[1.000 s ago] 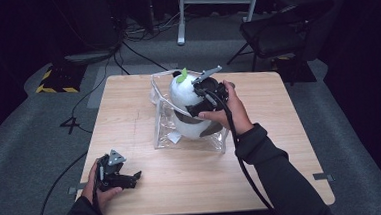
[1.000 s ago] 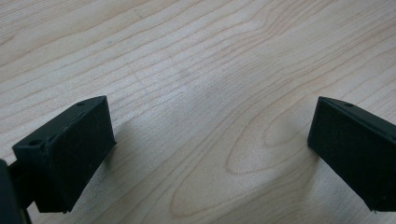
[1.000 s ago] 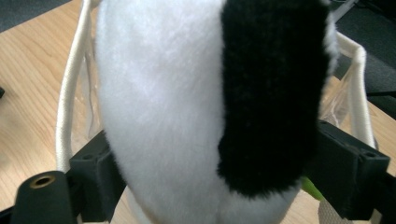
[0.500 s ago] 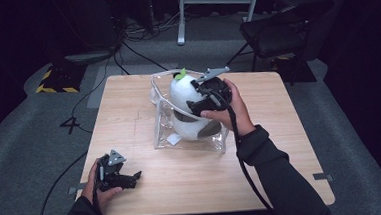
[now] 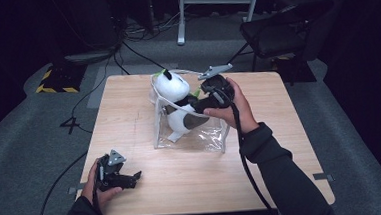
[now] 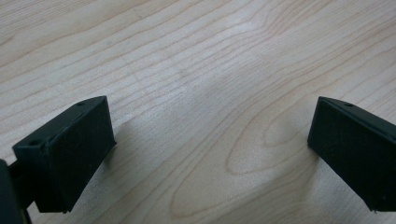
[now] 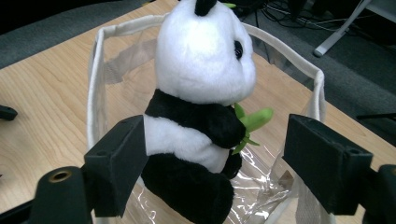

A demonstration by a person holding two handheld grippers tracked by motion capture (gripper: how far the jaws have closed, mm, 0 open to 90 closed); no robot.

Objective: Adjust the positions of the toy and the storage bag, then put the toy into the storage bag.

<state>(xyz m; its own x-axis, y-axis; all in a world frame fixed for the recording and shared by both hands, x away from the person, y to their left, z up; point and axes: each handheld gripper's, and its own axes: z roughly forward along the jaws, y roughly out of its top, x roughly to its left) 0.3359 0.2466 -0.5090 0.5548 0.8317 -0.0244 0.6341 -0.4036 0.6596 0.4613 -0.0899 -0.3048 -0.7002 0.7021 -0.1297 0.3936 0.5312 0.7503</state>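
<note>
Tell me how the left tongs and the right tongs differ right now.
The left tongs rest low on the bare table, jaws wide with nothing between them. The right tongs reach into the clear bag, jaws astride the toy panda; they have just been closing. Both have black jaws.

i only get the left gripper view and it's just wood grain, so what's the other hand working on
observer: a toy panda that sits upright in a clear bag toward the far side of the table.
operator: has the right gripper got it
observer: not yet. the right gripper has the panda between its jaws, which have just been closing, but the jaw on the side of the green leaf stands clear of it.
operator: and where's my left gripper next to all that
observer: the left gripper is at the near left corner of the table, jaws open, well apart from the bag.
</note>
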